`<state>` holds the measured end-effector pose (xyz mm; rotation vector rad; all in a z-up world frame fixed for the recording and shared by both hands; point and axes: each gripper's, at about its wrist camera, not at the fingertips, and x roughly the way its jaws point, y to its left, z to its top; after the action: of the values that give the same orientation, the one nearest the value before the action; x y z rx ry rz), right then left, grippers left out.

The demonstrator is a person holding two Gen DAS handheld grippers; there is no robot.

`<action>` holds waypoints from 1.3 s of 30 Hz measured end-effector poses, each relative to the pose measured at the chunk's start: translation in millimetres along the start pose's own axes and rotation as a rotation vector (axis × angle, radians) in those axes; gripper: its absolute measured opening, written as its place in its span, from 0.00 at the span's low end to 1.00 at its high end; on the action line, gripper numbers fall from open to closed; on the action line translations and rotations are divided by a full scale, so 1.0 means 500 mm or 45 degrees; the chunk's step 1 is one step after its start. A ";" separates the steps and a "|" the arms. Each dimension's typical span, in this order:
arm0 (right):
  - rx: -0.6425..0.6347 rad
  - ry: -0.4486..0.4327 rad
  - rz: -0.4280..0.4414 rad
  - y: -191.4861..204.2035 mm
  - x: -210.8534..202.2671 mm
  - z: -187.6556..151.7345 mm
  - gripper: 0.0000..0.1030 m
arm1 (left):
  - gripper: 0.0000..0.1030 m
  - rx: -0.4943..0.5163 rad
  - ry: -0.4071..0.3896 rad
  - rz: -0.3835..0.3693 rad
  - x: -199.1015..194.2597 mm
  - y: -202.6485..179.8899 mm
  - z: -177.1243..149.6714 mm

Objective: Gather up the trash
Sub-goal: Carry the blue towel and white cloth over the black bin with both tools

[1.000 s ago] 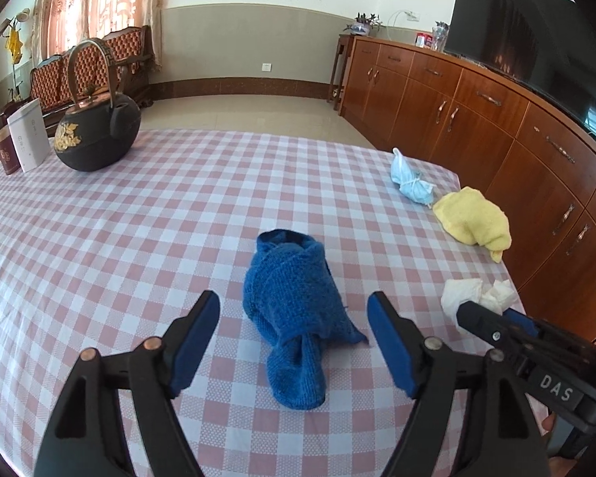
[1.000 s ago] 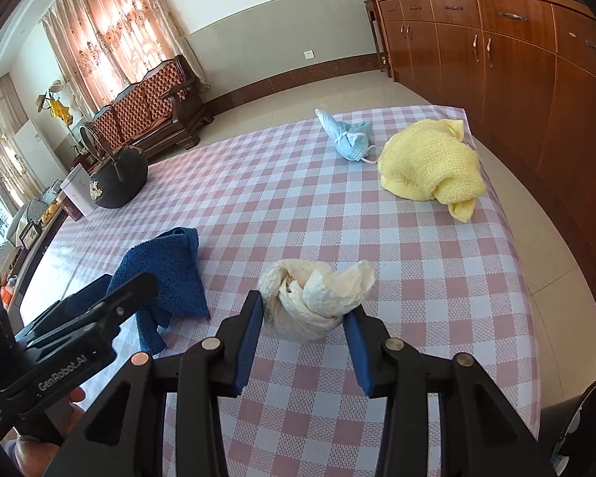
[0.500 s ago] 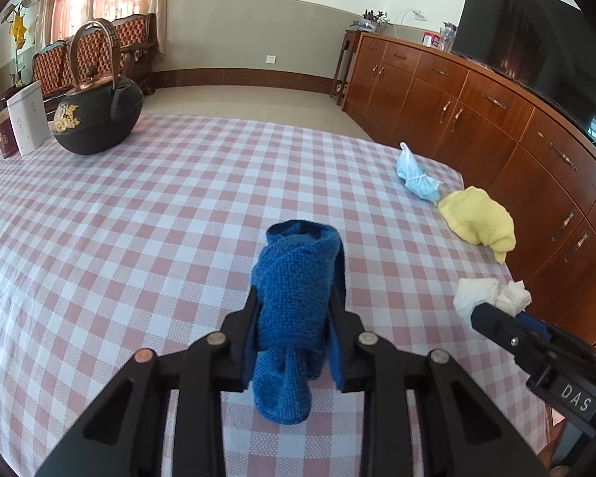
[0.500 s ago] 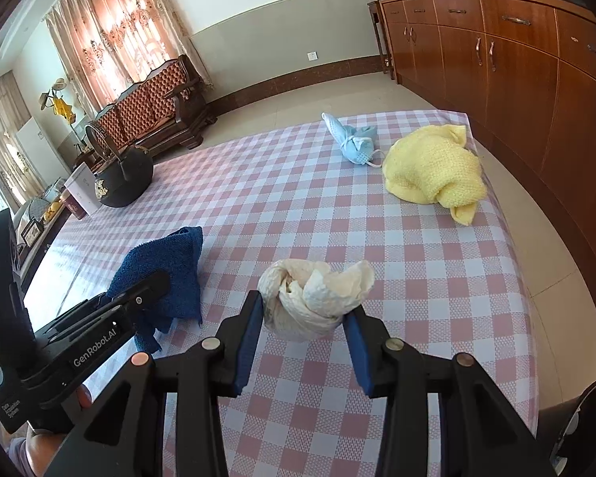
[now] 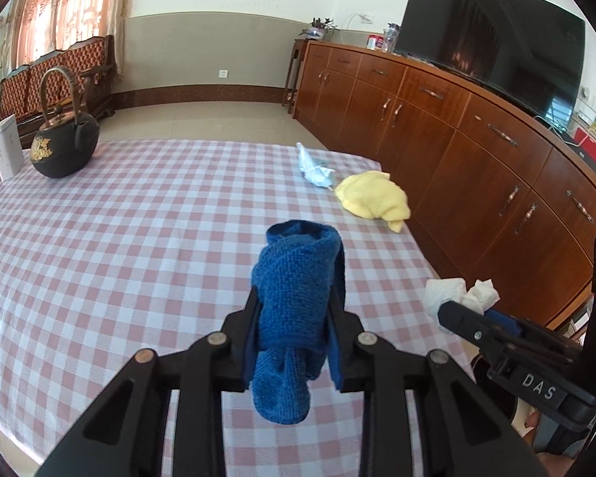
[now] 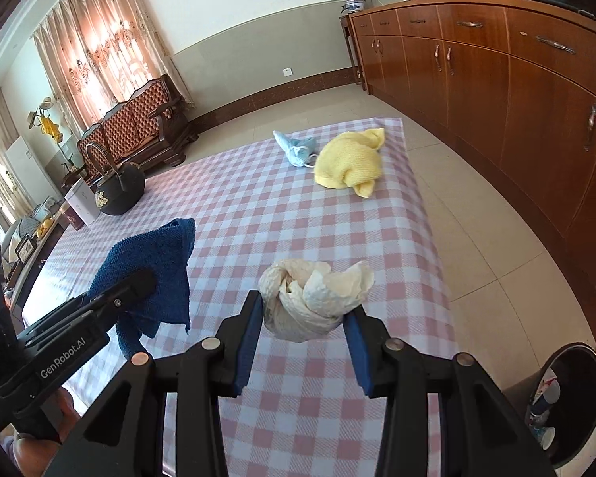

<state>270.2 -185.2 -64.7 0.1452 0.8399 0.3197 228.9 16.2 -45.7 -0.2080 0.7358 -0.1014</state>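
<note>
Gripping: my left tool (image 5: 294, 318) is clamped on the blue cloth (image 5: 296, 306), which hangs clear of the bench (image 5: 99, 246).
Right tool: my right tool (image 6: 304, 324) is closed on the crumpled white paper wad (image 6: 314, 302), held above the checked cover.
Still lying: the yellow cloth (image 6: 347, 165) and the pale blue mask (image 6: 296, 149) sit just beside each other near the bench's far corner.
Far end: a black kettle (image 5: 65, 143) stands by a white box (image 5: 8, 153).
Floor: a dark bin (image 6: 564, 401) with litter inside shows at my right tool's lower right.
</note>
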 end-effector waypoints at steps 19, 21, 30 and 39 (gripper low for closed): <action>0.338 -0.116 -0.331 -0.346 -0.288 -0.160 0.42 | 0.28 0.310 0.140 -0.362 0.014 -0.384 -0.108; 0.376 -0.122 -0.362 -0.383 -0.311 -0.175 0.42 | 0.28 0.340 0.158 -0.394 0.018 -0.420 -0.121; 0.535 -0.127 -0.462 -0.521 -0.377 -0.252 0.42 | 0.28 0.455 0.252 -0.488 0.054 -0.559 -0.178; 0.662 -0.065 -0.516 -0.637 -0.370 -0.296 0.42 | 0.28 0.524 0.367 -0.514 0.110 -0.654 -0.238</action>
<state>113.8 -547.3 -111.9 0.4570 0.8662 -0.2882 183.1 -329.6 -94.6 0.0570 0.9334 -0.6722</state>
